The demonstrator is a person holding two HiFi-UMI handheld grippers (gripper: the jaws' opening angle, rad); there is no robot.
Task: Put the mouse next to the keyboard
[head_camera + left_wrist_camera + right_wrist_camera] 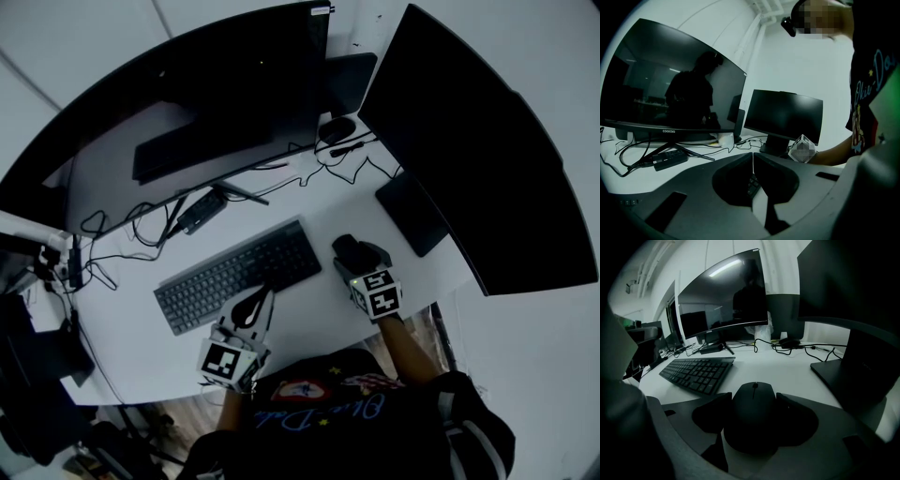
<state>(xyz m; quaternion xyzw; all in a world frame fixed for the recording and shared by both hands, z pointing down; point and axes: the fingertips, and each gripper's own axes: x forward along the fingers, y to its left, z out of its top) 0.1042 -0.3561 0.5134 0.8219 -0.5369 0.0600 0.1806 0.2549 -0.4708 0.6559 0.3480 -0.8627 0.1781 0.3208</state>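
1. Grey left tongs (753,157): jaws pressed together with nothing between them, tips over the near edge of the keyboard (239,275)
2. Right tongs (753,397): jaws pinching the black mouse (753,423) by its two sides
3. Mouse: on the white desk (309,202), just beside the keyboard's right end, not touching it
4. Keyboard: black, flat on the desk, set at a slant
5. Power brick (199,213): black, behind the keyboard, loose cables (337,169) trailing near it
6. Curved monitor (187,103): dark screen, far left
7. Second monitor (478,150): dark, far right, flat base (412,214) near the mouse
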